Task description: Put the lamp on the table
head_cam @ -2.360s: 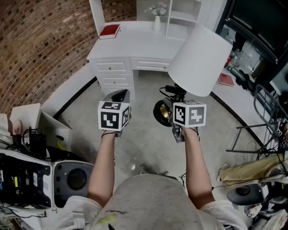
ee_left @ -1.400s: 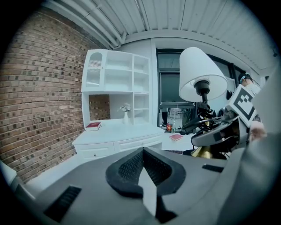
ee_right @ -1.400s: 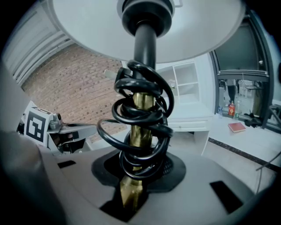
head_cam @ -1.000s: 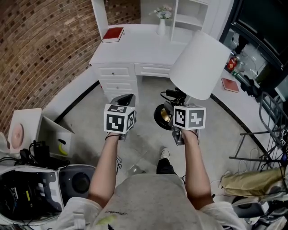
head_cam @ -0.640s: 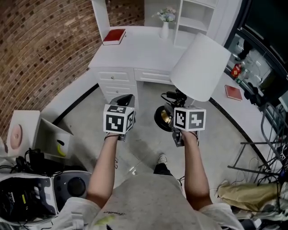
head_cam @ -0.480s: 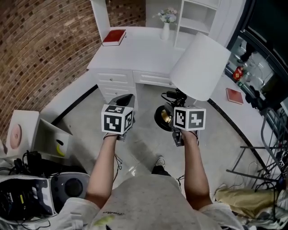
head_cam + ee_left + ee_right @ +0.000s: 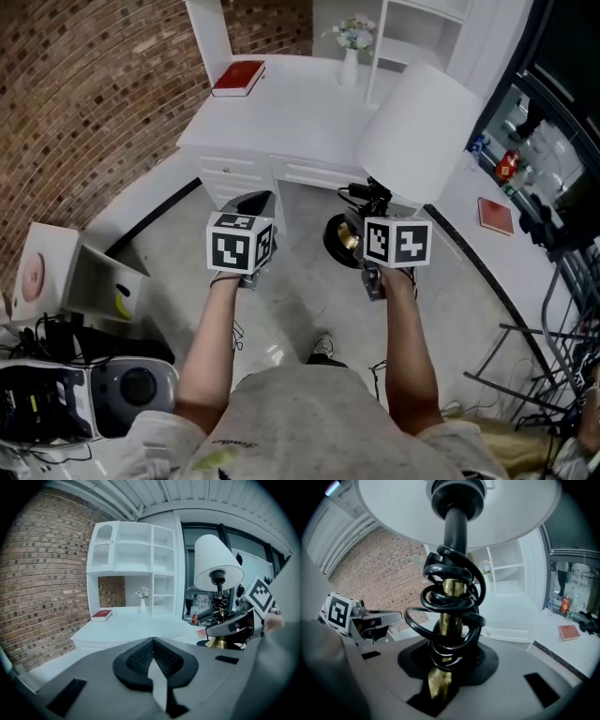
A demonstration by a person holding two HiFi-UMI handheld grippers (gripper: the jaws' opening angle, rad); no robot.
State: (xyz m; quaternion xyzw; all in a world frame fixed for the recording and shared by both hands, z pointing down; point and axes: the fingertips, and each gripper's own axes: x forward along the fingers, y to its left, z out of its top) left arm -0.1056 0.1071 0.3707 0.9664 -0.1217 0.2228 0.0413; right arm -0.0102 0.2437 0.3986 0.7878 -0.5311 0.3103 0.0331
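The lamp, with its white shade (image 7: pixel 422 131), brass stem (image 7: pixel 449 620) wrapped in black cord and round dark base (image 7: pixel 337 239), hangs in the air in front of the white desk (image 7: pixel 281 103). My right gripper (image 7: pixel 368 217) is shut on the stem just below the cord coil, seen close up in the right gripper view (image 7: pixel 446 667). My left gripper (image 7: pixel 251 204) is beside it on the left, shut with nothing in it; its pads meet (image 7: pixel 154 654). In the left gripper view the lamp (image 7: pixel 218 564) is at the right.
On the desk lie a red book (image 7: pixel 237 77) and a vase of flowers (image 7: pixel 352 56), with a white shelf unit (image 7: pixel 133 550) behind. A brick wall (image 7: pixel 84 103) is left. A cardboard box (image 7: pixel 94 281) and machines stand at lower left, dark racks (image 7: pixel 553 141) at right.
Both grippers and the lamp have moved forward toward the desk, which now shows nearer. The right gripper's hold on the stem is unchanged, and the left stays shut.
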